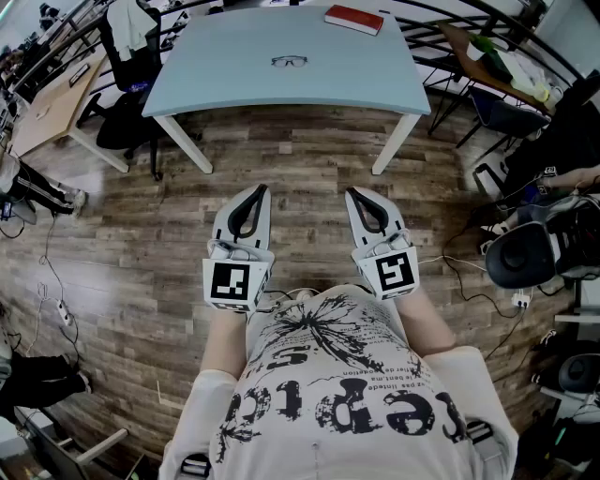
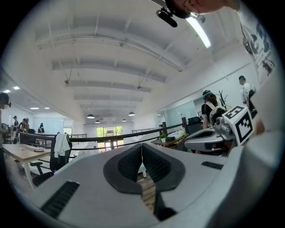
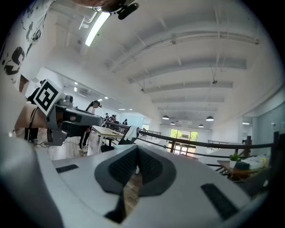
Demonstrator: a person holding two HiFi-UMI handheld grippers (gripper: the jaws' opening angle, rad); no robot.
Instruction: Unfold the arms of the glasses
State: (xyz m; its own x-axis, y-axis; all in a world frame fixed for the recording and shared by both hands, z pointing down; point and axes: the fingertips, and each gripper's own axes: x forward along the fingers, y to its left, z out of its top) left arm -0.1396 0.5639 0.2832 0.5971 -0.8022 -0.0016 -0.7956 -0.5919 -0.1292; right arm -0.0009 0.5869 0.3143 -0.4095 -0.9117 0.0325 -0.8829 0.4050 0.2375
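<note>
**Waiting short of the table: no step on the glasses begun**

Nearest the camera, the left gripper (image 1: 255, 193) and the right gripper (image 1: 357, 196) are held side by side and level in front of the person's body. They are well short of the table (image 1: 216, 89), over the wooden floor (image 1: 309, 150) on its near side. Each gripper's own view shows its dark pads pressed together at the tips with nothing pinched between them. Beyond the floor stands the pale table, and the glasses (image 1: 290, 62) lie alone near the middle of its top, lenses facing the person and well apart from both grippers. At this distance it cannot be told whether their arms are folded. A red book (image 1: 353, 19) rests at the table's far right corner, clear of the glasses.

Judged from this layout, the task stands at its start, in the approach stage. The next move calls for stepping up to the table's near edge, spreading both pairs of fingers, and bringing one gripper down to steady the frame so that the other can catch an arm tip and swing it outward.
</note>
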